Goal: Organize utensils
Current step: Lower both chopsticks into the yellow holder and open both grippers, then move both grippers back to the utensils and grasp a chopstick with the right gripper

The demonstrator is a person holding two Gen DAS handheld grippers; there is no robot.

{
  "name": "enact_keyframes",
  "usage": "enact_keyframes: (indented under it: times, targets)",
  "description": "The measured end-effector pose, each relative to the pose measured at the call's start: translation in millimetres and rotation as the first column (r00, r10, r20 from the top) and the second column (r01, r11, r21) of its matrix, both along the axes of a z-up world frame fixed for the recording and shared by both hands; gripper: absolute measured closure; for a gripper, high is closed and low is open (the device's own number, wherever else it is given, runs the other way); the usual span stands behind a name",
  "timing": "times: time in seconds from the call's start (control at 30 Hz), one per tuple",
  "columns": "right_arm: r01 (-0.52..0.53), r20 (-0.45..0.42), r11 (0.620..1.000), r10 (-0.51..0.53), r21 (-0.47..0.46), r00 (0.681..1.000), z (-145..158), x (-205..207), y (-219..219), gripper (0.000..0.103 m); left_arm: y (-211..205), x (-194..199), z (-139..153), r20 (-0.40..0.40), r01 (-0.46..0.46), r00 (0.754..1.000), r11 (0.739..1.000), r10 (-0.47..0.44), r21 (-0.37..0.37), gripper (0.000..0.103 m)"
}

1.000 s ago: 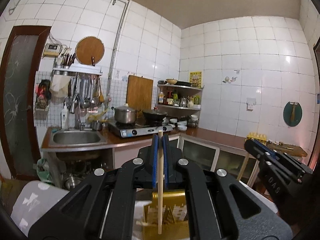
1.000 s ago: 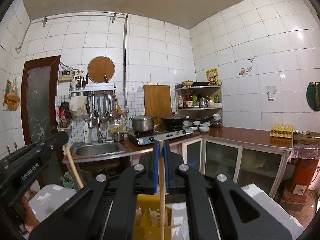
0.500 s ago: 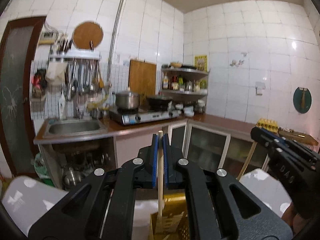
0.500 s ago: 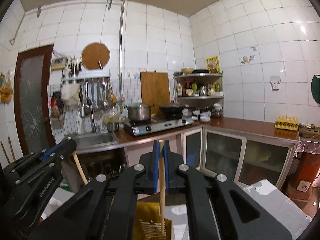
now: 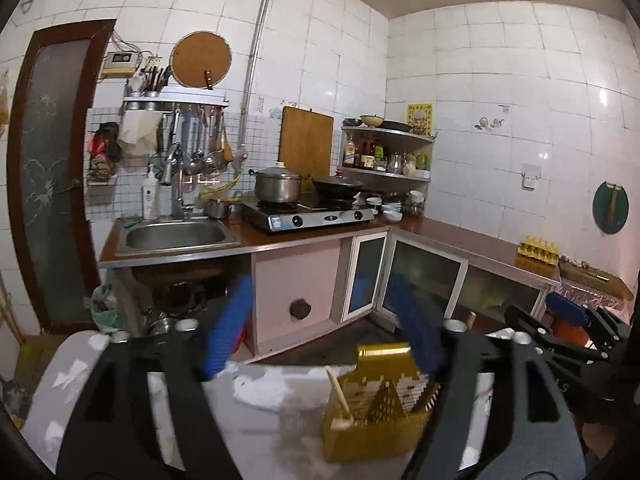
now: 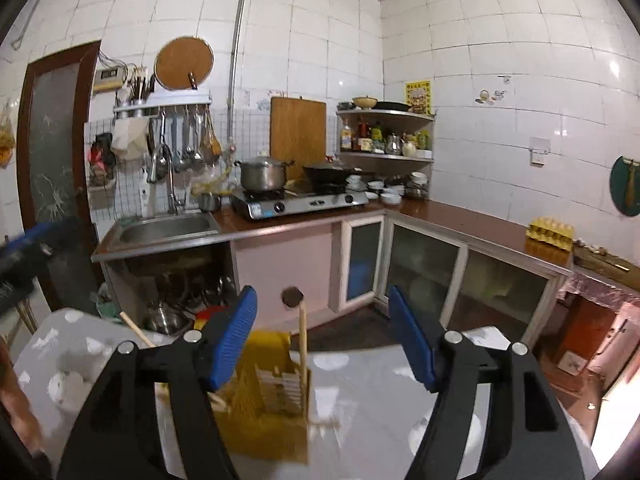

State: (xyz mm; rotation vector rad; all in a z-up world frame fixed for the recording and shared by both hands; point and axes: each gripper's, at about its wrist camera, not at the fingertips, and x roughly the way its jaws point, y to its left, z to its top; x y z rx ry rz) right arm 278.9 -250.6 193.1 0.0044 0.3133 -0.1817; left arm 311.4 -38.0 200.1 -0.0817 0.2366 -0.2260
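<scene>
2 grippers: both are seen with blue-padded jaws spread wide, nothing held between them.
Left gripper (image 5: 320, 328): it is held above the near bench, with the yellow holder below its right finger.
Right gripper (image 6: 324, 332): it is held above the same bench, with the holder below its left finger.
Yellow holder (image 5: 376, 408): a slotted yellow utensil basket is stood on the white-covered bench (image 5: 260, 420).
Wooden sticks: 1 stick (image 5: 338, 390) is seen leaning inside the holder in the left wrist view; in the right wrist view 1 stick (image 6: 303, 344) is stood nearly upright in the holder and another (image 6: 136, 332) is tilted out to the left.
Far counter: a steel sink (image 5: 176, 236), a gas stove (image 5: 308, 216) carrying a lidded pot (image 5: 278, 186) and a dark wok (image 5: 338, 186) are set along the tiled wall.
Far right: an egg tray (image 5: 538, 250) is placed on the brown counter.
</scene>
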Motion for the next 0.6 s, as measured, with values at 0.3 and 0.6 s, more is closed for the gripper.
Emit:
enact_keyframes:
  times: [0.3,0.6]
  targets:
    - [0.008,-0.157,1.0,-0.005,0.016,0.988,-65,-57,11,0.035,26,-75,-47,-0.078,-0.021,0.997,0.997,0.027,0.075,0.005]
    - [0.058,-0.372,0.994,-0.02,0.091,0.928,-172,-55,5,0.036,22,-82,-146,-0.322,-0.018,0.945,0.994,0.052,0.108,0.005]
